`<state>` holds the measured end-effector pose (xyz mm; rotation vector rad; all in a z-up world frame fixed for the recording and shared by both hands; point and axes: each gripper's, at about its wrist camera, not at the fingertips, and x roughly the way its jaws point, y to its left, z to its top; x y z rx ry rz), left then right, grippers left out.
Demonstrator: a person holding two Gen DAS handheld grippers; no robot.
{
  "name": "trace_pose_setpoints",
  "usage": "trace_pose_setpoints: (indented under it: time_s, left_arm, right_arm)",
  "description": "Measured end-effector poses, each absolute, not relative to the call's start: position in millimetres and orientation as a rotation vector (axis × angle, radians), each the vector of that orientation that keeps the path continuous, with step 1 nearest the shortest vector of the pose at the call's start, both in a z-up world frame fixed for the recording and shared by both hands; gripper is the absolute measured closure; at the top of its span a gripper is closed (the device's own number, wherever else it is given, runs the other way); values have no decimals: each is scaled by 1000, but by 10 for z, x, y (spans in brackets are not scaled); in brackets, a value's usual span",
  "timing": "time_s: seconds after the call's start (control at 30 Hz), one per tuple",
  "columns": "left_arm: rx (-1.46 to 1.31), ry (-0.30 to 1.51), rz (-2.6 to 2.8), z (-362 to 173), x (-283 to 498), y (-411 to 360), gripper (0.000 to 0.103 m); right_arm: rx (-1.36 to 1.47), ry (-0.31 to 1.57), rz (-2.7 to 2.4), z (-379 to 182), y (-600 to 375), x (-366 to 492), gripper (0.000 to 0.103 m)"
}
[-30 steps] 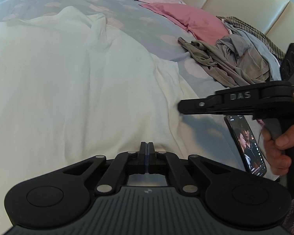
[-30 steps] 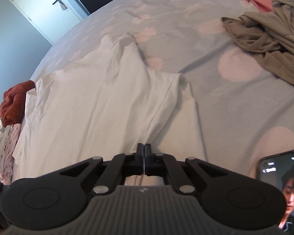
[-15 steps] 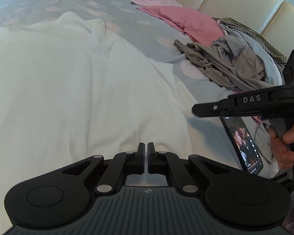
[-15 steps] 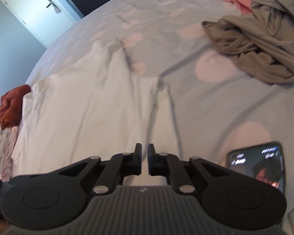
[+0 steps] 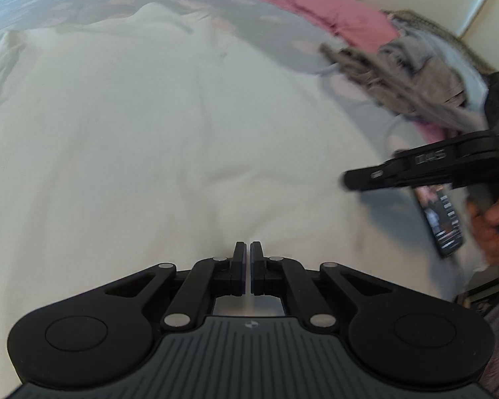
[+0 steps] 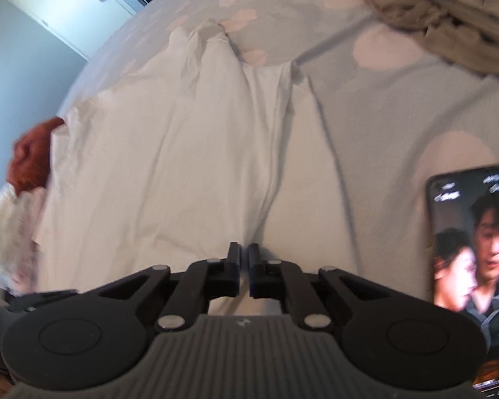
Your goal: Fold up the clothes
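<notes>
A white garment (image 5: pixel 133 133) lies spread flat on the bed and fills most of the left wrist view. My left gripper (image 5: pixel 246 249) hovers at its near edge, shut to a thin slit with no cloth visibly pinched. To its right a hand (image 5: pixel 492 229) holds my right gripper (image 5: pixel 346 178) over the garment's right side. In the right wrist view the white garment (image 6: pixel 183 149) runs away from my right gripper (image 6: pixel 244 249). Its jaws are closing, a narrow slit apart, with nothing between them.
A phone (image 6: pixel 472 249) with a lit screen lies on the grey spotted bed cover (image 6: pixel 382 99) to the right. A heap of grey-brown clothes (image 5: pixel 415 83) and a pink garment (image 5: pixel 332 16) sit by the headboard. Rust-red cloth (image 6: pixel 33 153) lies at the far left.
Both pairs of fingers touched a second ago and now stand a thin slit apart. Both views have shifted, and the phone sits closer and larger in the right wrist view.
</notes>
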<state>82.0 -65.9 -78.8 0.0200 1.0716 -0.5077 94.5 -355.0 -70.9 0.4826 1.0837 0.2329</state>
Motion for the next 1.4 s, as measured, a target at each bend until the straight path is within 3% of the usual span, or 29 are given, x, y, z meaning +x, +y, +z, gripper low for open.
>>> trace_pose_setpoints:
  time_s: [0.1, 0.2, 0.23, 0.33, 0.47, 0.73, 1.0, 1.07, 1.1, 1.13, 1.2, 1.4]
  left_arm:
    - [-21, 1080, -495, -771, 782, -529, 103]
    - [16, 1078, -491, -694, 665, -426, 103]
    - [22, 1084, -492, -674, 622, -379, 99]
    - [-1, 1115, -499, -642, 464, -199, 76]
    - [-12, 1158, -521, -613, 214, -12, 76]
    - [20, 1234, -587, -628, -262, 96, 76]
    - [-25, 1278, -557, -711, -385, 167, 76]
    - [-35, 1277, -544, -752, -388, 196, 83]
    - [-39, 1275, -538, -761, -392, 211, 90]
    - [-49, 1276, -541, -754, -400, 228, 97]
    - [-77, 1282, -560, -738, -414, 250, 103]
    - [-96, 1285, -672, -552, -463, 144, 103]
  right_arm:
    - [467, 1080, 222, -676, -3549, 908, 96]
    - [442, 1076, 232, -566, -3521, 813, 84]
    - [444, 1073, 242, -532, -3515, 769, 77]
    - [465, 1076, 279, -472, -3466, 568, 73]
    - [499, 1107, 334, -498, -3291, 184, 70]
    - [425, 1243, 405, -744, -2740, -643, 69]
    - [444, 1318, 415, -939, -2569, -762, 68]
    - [445, 1326, 422, -987, -2531, -757, 69]
    - [446, 1330, 428, -1005, -2519, -758, 77]
    - [447, 1333, 433, -1019, -2508, -760, 93]
    - [444, 1325, 438, -965, -2517, -774, 92]
    - [483, 1306, 427, -659, -2705, -812, 93]
